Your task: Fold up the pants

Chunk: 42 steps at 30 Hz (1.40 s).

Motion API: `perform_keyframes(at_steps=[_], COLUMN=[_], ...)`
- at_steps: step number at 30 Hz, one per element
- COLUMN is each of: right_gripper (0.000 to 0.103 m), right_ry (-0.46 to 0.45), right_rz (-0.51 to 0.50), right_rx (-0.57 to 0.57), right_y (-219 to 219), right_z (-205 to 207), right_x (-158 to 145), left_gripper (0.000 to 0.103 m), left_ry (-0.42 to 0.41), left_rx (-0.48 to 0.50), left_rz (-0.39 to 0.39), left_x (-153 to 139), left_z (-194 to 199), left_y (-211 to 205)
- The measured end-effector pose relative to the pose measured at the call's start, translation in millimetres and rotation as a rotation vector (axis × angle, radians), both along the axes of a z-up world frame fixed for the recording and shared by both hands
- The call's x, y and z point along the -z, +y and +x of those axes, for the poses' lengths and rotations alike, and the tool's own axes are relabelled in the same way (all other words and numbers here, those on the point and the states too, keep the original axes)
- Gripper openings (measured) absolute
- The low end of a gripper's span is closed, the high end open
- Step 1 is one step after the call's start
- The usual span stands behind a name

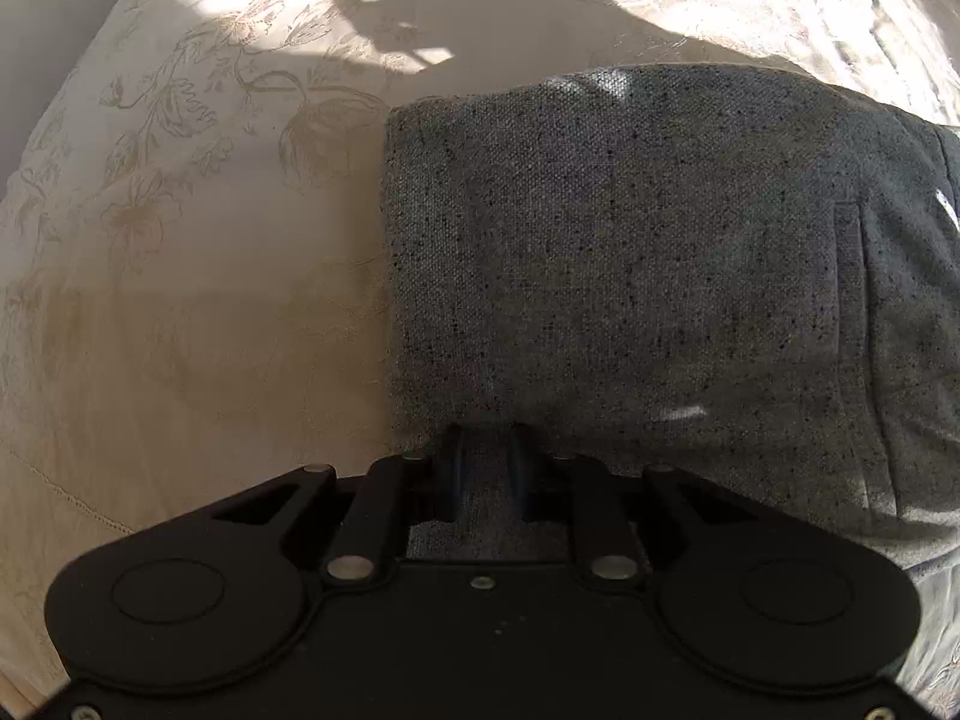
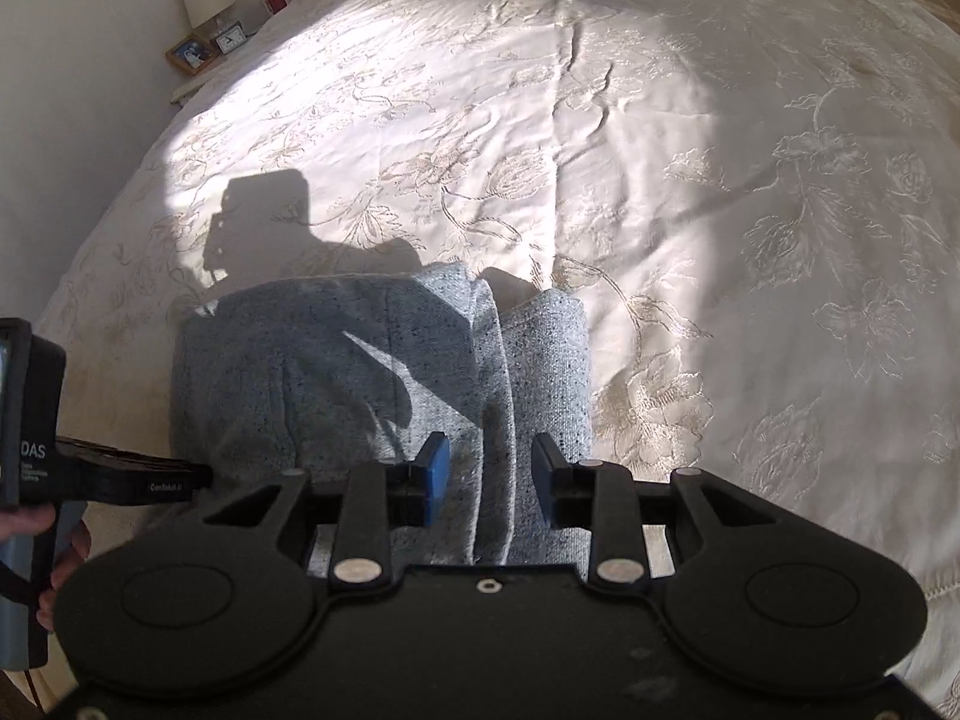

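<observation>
Left gripper [image 1: 487, 462] nearest, nosed steeply down onto pants [image 1: 630, 276]; jaws narrow, grey cloth between the pads, whether pinched I cannot tell. Probably there to pin or pick up the near edge. Bedspread [image 2: 690, 138]: cream, embroidered flowers, sunlit. Pants lie on it as a thick folded block, speckled grey knit, layered edges visible. Right gripper [image 2: 491, 468] wide apart, straddling the layered fold, gripping nothing.
</observation>
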State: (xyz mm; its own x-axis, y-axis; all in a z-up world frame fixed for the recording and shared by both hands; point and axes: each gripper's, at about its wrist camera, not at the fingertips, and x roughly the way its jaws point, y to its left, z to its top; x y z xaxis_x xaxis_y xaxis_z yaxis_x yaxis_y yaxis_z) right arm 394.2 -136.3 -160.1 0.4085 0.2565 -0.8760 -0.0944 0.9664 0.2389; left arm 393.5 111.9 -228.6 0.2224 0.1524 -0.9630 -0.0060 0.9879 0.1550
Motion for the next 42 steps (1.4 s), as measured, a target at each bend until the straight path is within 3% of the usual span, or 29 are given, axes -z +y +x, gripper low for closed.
perform_keyframes(at_steps=[8, 10, 11, 12, 16, 19, 24, 27, 28, 31, 36, 42], right_gripper=[0.037, 0.03, 0.013, 0.01, 0.007, 0.006, 0.01, 0.028, 0.037, 0.041, 0.042, 0.048], right_ry=[0.12, 0.124, 0.121, 0.108, 0.004, -0.033, 0.037, -0.057, -0.086, -0.099, 0.025, 0.074], right_rz=[0.103, 0.147, 0.156, 0.142, 0.068, 0.063, -0.045, -0.079, -0.088, -0.088, -0.049, 0.028], right_rx=[0.011, -0.014, -0.035, -0.051, -0.117, -0.091, -0.064, -0.049, -0.039, -0.001, 0.024, 0.104], right_y=[-6.1, -5.7, -3.5, 0.1, 10.7, 2.5, -8.7, -8.2, -9.1, -16.4, -22.3, -30.1], right_z=[22.3, 22.4, 21.1, 18.4, 0.4, -14.7, -22.3, -27.6, -28.3, -22.4, -4.7, 5.9], right_x=[37.8, 39.0, 37.8, 33.5, 1.1, -19.0, 10.4, -0.5, -5.1, -7.2, 24.6, 53.8], left_gripper=[0.027, 0.027, 0.027, 0.027, 0.027, 0.027, 0.027, 0.027, 0.03, 0.054, 0.058, 0.089], left_ry=[-0.012, -0.047, -0.07, -0.098, -0.147, -0.128, -0.083, -0.095, -0.105, -0.138, -0.092, -0.104], left_rx=[0.045, 0.028, 0.016, -0.001, -0.044, -0.046, 0.004, 0.002, 0.0, 0.022, 0.095, 0.034], left_rz=[-0.033, -0.059, -0.065, -0.066, -0.056, -0.076, -0.057, -0.084, -0.096, -0.125, -0.085, -0.043], left_x=[-9.2, -22.0, -28.5, -36.8, -56.1, -59.9, -53.6, -55.5, -55.9, -50.8, -21.4, -0.7], left_z=[-4.8, -9.9, -12.6, -16.7, -25.5, -27.6, -28.5, -25.0, -23.6, -18.8, -7.5, -4.8], left_y=[2.6, 11.2, 14.9, 20.7, 36.9, 44.7, 43.1, 40.9, 41.6, 38.8, 27.2, 33.5])
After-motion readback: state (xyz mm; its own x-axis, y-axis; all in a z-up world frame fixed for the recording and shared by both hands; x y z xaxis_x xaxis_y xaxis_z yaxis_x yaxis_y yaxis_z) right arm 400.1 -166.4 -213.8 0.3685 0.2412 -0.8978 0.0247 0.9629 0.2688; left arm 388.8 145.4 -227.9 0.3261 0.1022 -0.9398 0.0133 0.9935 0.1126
